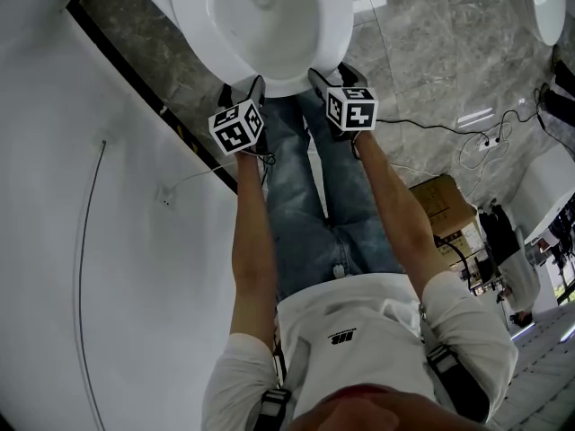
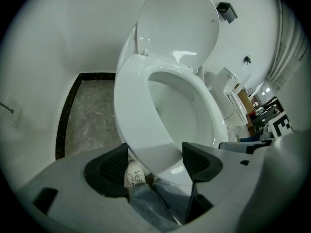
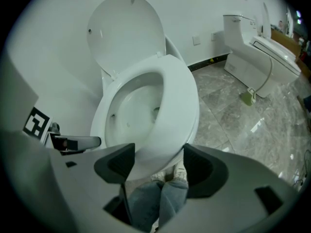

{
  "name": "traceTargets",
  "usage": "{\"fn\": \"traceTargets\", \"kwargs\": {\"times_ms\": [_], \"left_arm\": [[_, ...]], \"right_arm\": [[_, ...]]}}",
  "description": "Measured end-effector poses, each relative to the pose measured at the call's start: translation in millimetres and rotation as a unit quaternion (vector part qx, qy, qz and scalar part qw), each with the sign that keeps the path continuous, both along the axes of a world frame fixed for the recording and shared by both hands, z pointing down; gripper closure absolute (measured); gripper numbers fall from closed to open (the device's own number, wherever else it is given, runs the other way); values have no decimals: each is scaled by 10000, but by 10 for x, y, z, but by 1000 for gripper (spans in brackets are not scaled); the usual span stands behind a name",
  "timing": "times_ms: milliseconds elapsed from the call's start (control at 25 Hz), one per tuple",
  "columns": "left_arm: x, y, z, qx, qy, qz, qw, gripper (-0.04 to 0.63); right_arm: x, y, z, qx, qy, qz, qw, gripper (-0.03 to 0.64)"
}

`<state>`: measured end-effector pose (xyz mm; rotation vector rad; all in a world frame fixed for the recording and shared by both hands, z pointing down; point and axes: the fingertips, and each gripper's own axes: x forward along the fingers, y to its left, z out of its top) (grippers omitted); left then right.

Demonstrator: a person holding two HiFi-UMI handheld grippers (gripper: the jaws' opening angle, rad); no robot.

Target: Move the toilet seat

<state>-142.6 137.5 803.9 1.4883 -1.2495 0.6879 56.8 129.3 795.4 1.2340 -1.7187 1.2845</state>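
At the front lip of the toilet seat [image 1: 334,27], both my grippers stand side by side, jaws spread wide. The left gripper [image 2: 154,163] and right gripper [image 3: 159,165] each have the seat's front edge between their pads, though neither has closed on it. The seat [image 2: 131,110] lies flat on the bowl [image 3: 131,113], and the lid [image 2: 177,23] is already tipped up behind it.

My worry is slip. The seat [image 3: 177,101] is a smooth, glossy white oval ring with a rounded rim, and it looks like hard plastic. My pads [image 2: 109,166] are dark and ribbed, but I judge they could skate off that curve if I pinch too shallow. A dropped seat would slam the hard bowl just above my shoes. Lifting one side ahead of the other could twist the hinges. Swinging it up fast may knock the thin, domed lid [image 3: 126,28].
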Motion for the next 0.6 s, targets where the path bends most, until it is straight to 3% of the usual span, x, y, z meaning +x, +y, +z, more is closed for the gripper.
{"fn": "traceTargets", "kwargs": {"times_ms": [600], "left_arm": [[-17, -3, -292, 154, 59, -98, 9998, 253]], "right_arm": [[-9, -1, -318, 195, -131, 11, 9997, 293]]}}
